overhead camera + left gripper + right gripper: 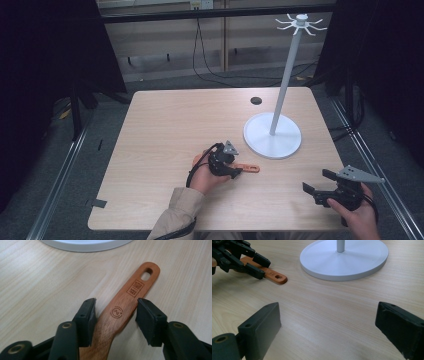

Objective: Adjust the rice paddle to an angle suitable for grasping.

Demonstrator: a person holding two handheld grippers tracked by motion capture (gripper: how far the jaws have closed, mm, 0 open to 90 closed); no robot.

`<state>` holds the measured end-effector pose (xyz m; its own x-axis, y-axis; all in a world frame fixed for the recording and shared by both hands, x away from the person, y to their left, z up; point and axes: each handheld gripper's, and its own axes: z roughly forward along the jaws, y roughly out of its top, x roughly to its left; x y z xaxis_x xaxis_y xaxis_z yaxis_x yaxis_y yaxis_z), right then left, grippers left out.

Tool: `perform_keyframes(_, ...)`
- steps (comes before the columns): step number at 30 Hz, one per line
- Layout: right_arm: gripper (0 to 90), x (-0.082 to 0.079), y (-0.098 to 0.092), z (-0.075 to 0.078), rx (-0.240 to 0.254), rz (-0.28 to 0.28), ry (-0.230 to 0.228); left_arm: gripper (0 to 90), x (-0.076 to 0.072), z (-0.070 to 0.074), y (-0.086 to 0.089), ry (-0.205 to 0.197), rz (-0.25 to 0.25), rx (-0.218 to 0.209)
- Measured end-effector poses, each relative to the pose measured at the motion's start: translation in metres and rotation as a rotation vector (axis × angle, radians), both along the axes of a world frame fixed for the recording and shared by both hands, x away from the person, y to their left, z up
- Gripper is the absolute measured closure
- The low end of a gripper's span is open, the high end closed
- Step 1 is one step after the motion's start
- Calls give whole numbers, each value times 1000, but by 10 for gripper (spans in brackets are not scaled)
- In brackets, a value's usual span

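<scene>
A wooden utensil handle with a hanging hole at its tip lies flat on the table; it also shows as handle and handle. My left gripper straddles it, open, one jaw close on each side, the left jaw about touching the wood. The utensil's other end is hidden under the left gripper and hand. My right gripper hovers open near the table's front right, with bare wood between the jaws of this right gripper.
A white stand with a round base, a tall pole and hooks on top rises at the right middle, just beyond the handle's tip. A dark cable hole sits near the far edge. Dark curtains flank the table.
</scene>
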<state>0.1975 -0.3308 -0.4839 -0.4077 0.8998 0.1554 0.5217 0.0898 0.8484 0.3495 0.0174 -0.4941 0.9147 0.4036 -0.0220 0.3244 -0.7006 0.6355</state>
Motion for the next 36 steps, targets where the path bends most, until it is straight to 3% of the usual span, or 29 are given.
perform_keyframes(4, 54, 1, 3, 0, -2, 7, 5, 586, -3, 3, 3, 12, 22, 28)
perform_keyframes(5, 54, 2, 3, -1, -1, 9, 7, 609, -3, 2, 3, 21, 29, 9)
perform_keyframes(9, 54, 3, 5, 0, -3, 13, 4, 658, -5, 7, 7, 41, 28, 55)
perform_keyframes(11, 54, 4, 6, 0, -1, 18, 5, 657, -7, 6, 7, 50, 45, 40)
perform_keyframes(12, 54, 4, 6, 0, -2, 16, 4, 657, -7, 8, 9, 54, 38, 64)
perform_keyframes(14, 54, 5, 6, 0, -3, 19, 1, 657, -8, 8, 9, 64, 48, 54)
perform_keyframes(15, 54, 6, 7, 1, -1, 21, 0, 654, -7, 9, 11, 61, 37, 76)
perform_keyframes(19, 54, 7, 9, 2, -2, 27, -3, 618, -7, 9, 13, 68, 67, 74)
perform_keyframes(24, 54, 9, 10, 2, 2, 30, -3, 561, -8, 11, 11, 59, 76, 113)
perform_keyframes(31, 54, 10, 11, 2, 1, 36, -2, 560, -7, 11, 10, 76, 100, 114)
perform_keyframes(36, 54, 11, 12, 2, 1, 42, 0, 603, -5, 14, 4, 90, 95, 153)
